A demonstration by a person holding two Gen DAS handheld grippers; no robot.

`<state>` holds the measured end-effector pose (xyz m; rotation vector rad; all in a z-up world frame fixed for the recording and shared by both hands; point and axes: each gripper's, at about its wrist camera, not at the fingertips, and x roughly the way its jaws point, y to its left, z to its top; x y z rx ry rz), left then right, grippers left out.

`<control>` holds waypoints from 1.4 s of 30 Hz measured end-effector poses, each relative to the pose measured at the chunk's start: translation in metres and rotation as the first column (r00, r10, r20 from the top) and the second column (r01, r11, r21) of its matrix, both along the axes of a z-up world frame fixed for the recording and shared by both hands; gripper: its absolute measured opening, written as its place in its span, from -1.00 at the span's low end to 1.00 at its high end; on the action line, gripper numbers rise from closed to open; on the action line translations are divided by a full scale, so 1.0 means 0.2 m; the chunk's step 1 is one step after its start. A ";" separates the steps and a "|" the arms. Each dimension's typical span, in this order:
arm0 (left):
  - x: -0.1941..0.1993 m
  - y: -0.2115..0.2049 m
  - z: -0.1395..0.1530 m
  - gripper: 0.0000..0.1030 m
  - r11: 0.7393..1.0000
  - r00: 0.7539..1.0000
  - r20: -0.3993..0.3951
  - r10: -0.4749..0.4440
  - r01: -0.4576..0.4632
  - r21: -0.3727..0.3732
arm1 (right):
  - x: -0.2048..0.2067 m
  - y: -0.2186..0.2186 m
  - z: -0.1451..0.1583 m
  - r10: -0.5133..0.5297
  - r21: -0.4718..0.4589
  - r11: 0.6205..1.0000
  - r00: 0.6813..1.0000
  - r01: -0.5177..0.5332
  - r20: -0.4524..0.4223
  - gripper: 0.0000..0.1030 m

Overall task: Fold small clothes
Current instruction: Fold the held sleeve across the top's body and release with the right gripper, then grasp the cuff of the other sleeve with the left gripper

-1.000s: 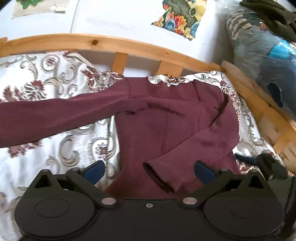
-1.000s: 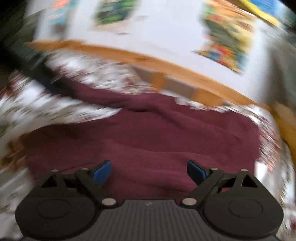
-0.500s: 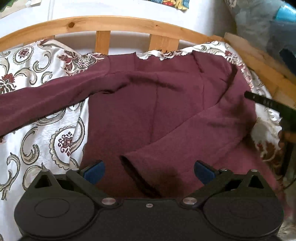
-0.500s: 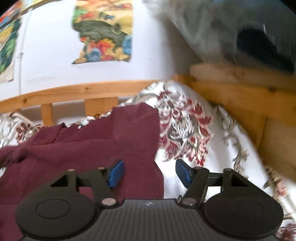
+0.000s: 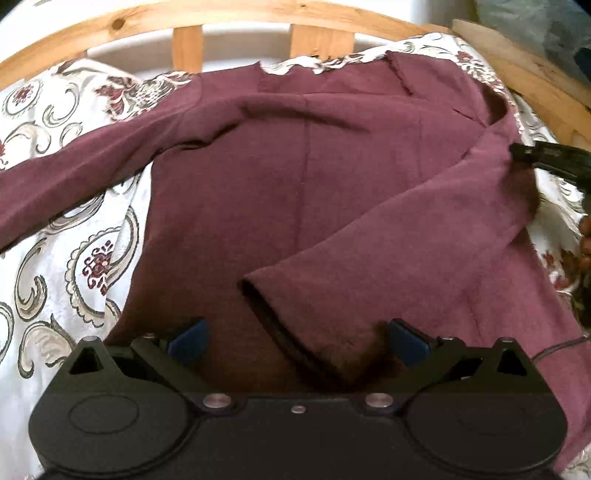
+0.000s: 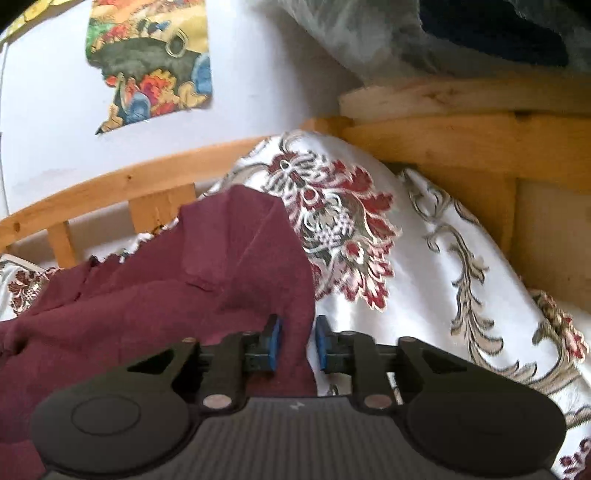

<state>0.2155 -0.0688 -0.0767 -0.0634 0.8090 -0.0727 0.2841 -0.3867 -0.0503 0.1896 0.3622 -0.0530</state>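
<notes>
A maroon long-sleeved top (image 5: pixel 306 192) lies on a floral bedspread (image 5: pixel 55 258). Its right sleeve (image 5: pixel 369 288) is folded across the body and its left sleeve (image 5: pixel 74 173) stretches out to the left. My left gripper (image 5: pixel 295 338) is open and low over the folded sleeve's cuff. In the right wrist view the top's right edge (image 6: pixel 221 288) runs between the pads of my right gripper (image 6: pixel 296 341), which is nearly shut around that fold near the shoulder. The right gripper also shows at the right edge of the left wrist view (image 5: pixel 546 158).
A wooden bed rail (image 5: pixel 221 11) with slats runs along the far side, and a wooden side board (image 6: pixel 461 140) stands to the right. Bagged bedding (image 6: pixel 443 33) sits above it. A colourful picture (image 6: pixel 151 62) hangs on the white wall.
My right gripper has swung to the top's right edge and narrowed its jaws around the fabric. My left gripper has moved lower and closer over the folded sleeve, still open.
</notes>
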 end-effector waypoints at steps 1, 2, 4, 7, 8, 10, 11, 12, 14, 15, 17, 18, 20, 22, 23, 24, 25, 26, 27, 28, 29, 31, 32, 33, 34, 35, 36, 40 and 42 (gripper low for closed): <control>-0.02 0.00 0.02 0.98 1.000 1.000 0.016 -0.007 0.008 -0.019 | 0.00 0.00 0.00 -0.005 0.004 1.000 1.000 0.005 0.003 -0.35; -0.05 0.01 0.03 0.98 0.999 0.999 0.038 -0.010 0.011 -0.038 | -0.01 -0.01 0.00 -0.009 0.008 1.000 1.000 0.009 0.005 -0.25; -0.11 0.06 0.09 0.98 0.998 0.996 0.089 0.006 0.000 -0.062 | -0.01 -0.01 0.00 -0.017 0.006 1.000 1.000 0.017 0.009 -0.08; -0.19 0.14 0.20 0.98 0.998 0.990 0.134 0.043 -0.035 -0.059 | -0.03 0.01 0.02 -0.028 -0.013 1.000 0.999 0.028 0.016 0.11; -0.21 0.18 0.23 0.99 0.997 0.988 0.145 0.059 -0.052 -0.051 | -0.04 0.02 0.02 -0.035 -0.022 0.999 0.999 0.035 0.019 0.22; -0.28 0.28 0.30 0.99 0.994 0.981 0.162 0.110 -0.108 -0.024 | -0.06 0.05 0.03 -0.052 -0.037 0.998 0.998 0.053 0.027 0.37; -0.31 0.33 0.33 0.99 0.991 0.976 0.168 0.136 -0.135 -0.022 | -0.08 0.07 0.03 -0.061 -0.042 0.997 0.998 0.062 0.033 0.47; -0.35 0.40 0.35 0.99 0.986 0.969 0.180 0.167 -0.164 -0.033 | -0.09 0.09 0.04 -0.068 -0.046 0.996 0.997 0.070 0.042 0.53; -0.43 0.54 0.38 0.99 0.973 0.953 0.198 0.231 -0.226 -0.049 | -0.13 0.13 0.06 -0.071 -0.061 0.995 0.995 0.075 0.068 0.78; -0.47 0.62 0.40 0.99 0.961 0.940 0.198 0.278 -0.273 -0.051 | -0.15 0.15 0.07 -0.067 -0.069 0.995 0.994 0.073 0.083 0.81; -0.56 0.78 0.42 0.99 0.928 0.909 0.190 0.372 -0.370 -0.047 | -0.20 0.21 0.09 -0.055 -0.082 0.995 0.992 0.064 0.112 0.94; -0.60 0.85 0.43 0.99 0.909 0.890 0.192 0.414 -0.414 -0.042 | -0.21 0.23 0.11 -0.041 -0.087 0.995 0.992 0.052 0.117 0.97; -0.67 0.99 0.44 0.99 0.861 0.840 0.212 0.499 -0.508 -0.016 | -0.25 0.29 0.13 -0.001 -0.086 0.996 0.994 0.010 0.112 1.00; -0.71 1.11 0.47 0.99 0.820 0.797 0.249 0.550 -0.572 0.017 | -0.30 0.35 0.14 0.050 -0.088 0.995 0.993 -0.041 0.106 1.00; -0.72 1.17 0.48 0.99 0.809 0.788 0.259 0.558 -0.586 0.041 | -0.33 0.38 0.15 0.070 -0.095 0.994 0.992 -0.061 0.102 1.00; -0.71 1.22 0.49 0.99 0.802 0.783 0.261 0.564 -0.595 0.052 | -0.35 0.41 0.15 0.090 -0.102 0.992 0.991 -0.080 0.095 1.00; -0.71 1.28 0.49 0.99 0.797 0.778 0.261 0.571 -0.602 0.052 | -0.38 0.45 0.15 0.114 -0.108 0.989 0.990 -0.105 0.084 1.00; -0.70 1.34 0.50 0.99 0.796 0.776 0.259 0.576 -0.604 0.043 | -0.40 0.47 0.15 0.133 -0.111 0.986 0.988 -0.124 0.076 1.00; -0.68 1.39 0.50 0.99 0.796 0.775 0.251 0.580 -0.604 0.024 | -0.43 0.50 0.15 0.151 -0.114 0.983 0.986 -0.142 0.069 1.00; -0.67 1.43 0.50 0.99 0.797 0.774 0.238 0.586 -0.603 0.000 | -0.45 0.52 0.15 0.167 -0.118 0.980 0.984 -0.159 0.062 1.00; -0.64 1.49 0.49 0.98 0.793 0.770 0.223 0.598 -0.608 -0.027 | -0.48 0.55 0.15 0.180 -0.120 0.978 0.982 -0.173 0.057 1.00; -0.62 1.58 0.49 0.98 0.769 0.743 0.207 0.636 -0.633 -0.090 | -0.53 0.59 0.16 0.196 -0.115 0.975 0.980 -0.189 0.048 1.00; -0.61 1.60 0.47 0.93 0.761 0.735 0.204 0.647 -0.639 -0.112 | -0.56 0.61 0.16 0.197 -0.103 0.976 0.980 -0.192 0.040 1.00; -0.60 1.64 0.47 0.91 0.751 0.724 0.200 0.660 -0.647 -0.134 | -0.58 0.63 0.16 0.199 -0.088 0.977 0.980 -0.196 0.021 1.00; -0.58 1.66 0.46 0.89 0.742 0.716 0.196 0.670 -0.655 -0.145 | -0.60 0.65 0.15 0.209 -0.082 0.975 0.978 -0.208 -0.002 1.00; -0.56 1.68 0.46 0.86 0.735 0.709 0.196 0.677 -0.661 -0.150 | -0.62 0.67 0.14 0.225 -0.085 0.970 0.974 -0.227 -0.029 1.00; -0.55 1.69 0.46 0.84 0.736 0.708 0.204 0.676 -0.661 -0.147 | -0.64 0.69 0.12 0.236 -0.097 0.966 0.971 -0.239 -0.043 1.00; -0.49 1.68 0.47 0.40 0.752 0.728 0.196 0.658 -0.651 -0.105 | -0.70 0.76 0.08 0.265 -0.171 0.946 0.961 -0.274 -0.076 1.00; -0.47 1.66 0.48 0.13 0.747 0.726 0.195 0.660 -0.661 -0.067 | -0.71 0.78 0.08 0.271 -0.180 0.943 0.960 -0.281 -0.075 1.00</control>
